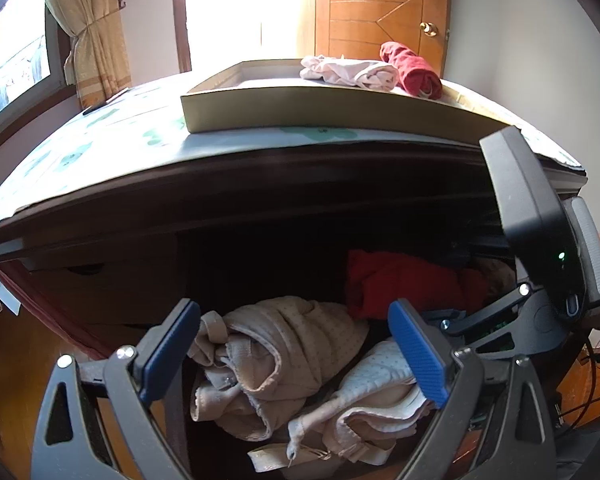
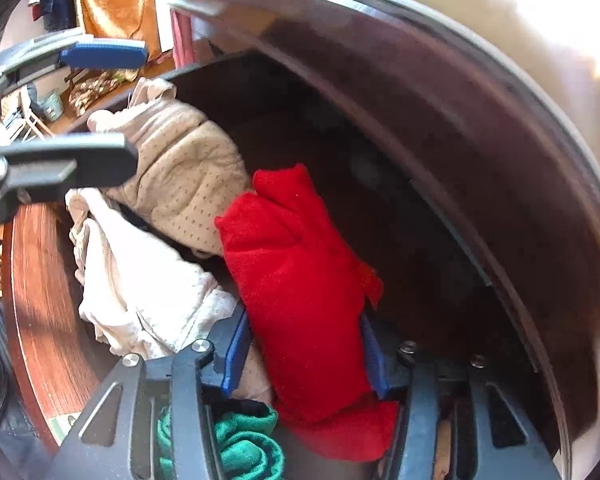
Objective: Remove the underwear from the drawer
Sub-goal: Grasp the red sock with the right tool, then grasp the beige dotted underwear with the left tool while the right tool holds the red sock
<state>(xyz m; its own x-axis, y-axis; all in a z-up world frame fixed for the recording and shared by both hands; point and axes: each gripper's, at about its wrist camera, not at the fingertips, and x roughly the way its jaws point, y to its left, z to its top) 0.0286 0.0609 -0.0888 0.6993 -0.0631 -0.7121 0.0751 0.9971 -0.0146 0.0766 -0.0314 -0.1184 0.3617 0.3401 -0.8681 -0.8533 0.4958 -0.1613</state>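
Observation:
The open drawer [image 1: 112, 292] holds rumpled underwear. In the left wrist view my left gripper [image 1: 296, 356] is open, its blue pads either side of a beige dotted piece [image 1: 284, 344] and a white dotted piece [image 1: 372, 380]. A red piece [image 1: 396, 284] lies further back. In the right wrist view my right gripper [image 2: 306, 356] is shut on the red underwear [image 2: 300, 280], pads pressing both its sides, inside the drawer [image 2: 340, 140]. Beige [image 2: 184, 176] and white [image 2: 140, 280] pieces lie to its left. The left gripper's fingers [image 2: 104, 54] show at the upper left.
On the dresser top [image 1: 100, 152] stands a shallow tray [image 1: 320, 108] holding a pale pink piece [image 1: 348, 70] and a rolled red piece [image 1: 412, 70]. The right gripper's body [image 1: 540, 232] stands at the right. A green cloth [image 2: 240, 440] lies under the right gripper.

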